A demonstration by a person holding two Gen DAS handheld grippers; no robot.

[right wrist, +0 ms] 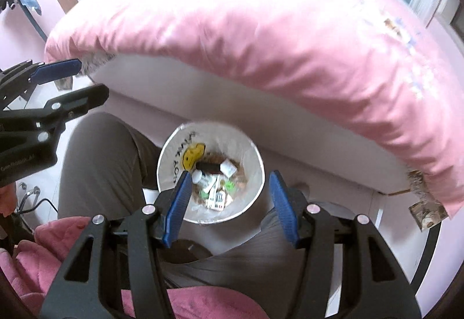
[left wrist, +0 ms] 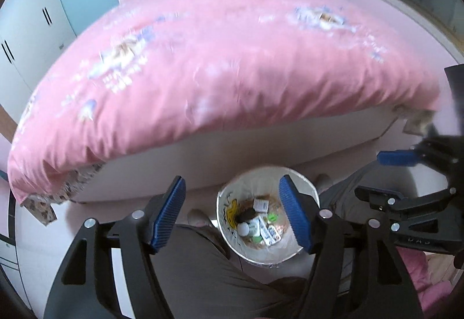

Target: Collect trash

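Note:
A white trash bin [left wrist: 232, 243] stands on the floor between the person's knees, also in the right wrist view [right wrist: 168, 162]. Inside lie several pieces of trash [left wrist: 261, 226]: small boxes, a white bottle, a dark object and green bits, also seen in the right wrist view [right wrist: 216, 182]. My left gripper [left wrist: 233, 213] is open and empty above the bin; it also shows at the left of the right wrist view [right wrist: 78, 78]. My right gripper [right wrist: 232, 198] is open and empty above the bin; it also shows at the right of the left wrist view [left wrist: 380, 177].
A bed with a pink quilt [left wrist: 217, 63] hangs over a white bed frame [left wrist: 203, 162] just behind the bin. The person's grey-trousered legs [right wrist: 98, 162] flank the bin. White wardrobes [left wrist: 26, 37] stand at the left.

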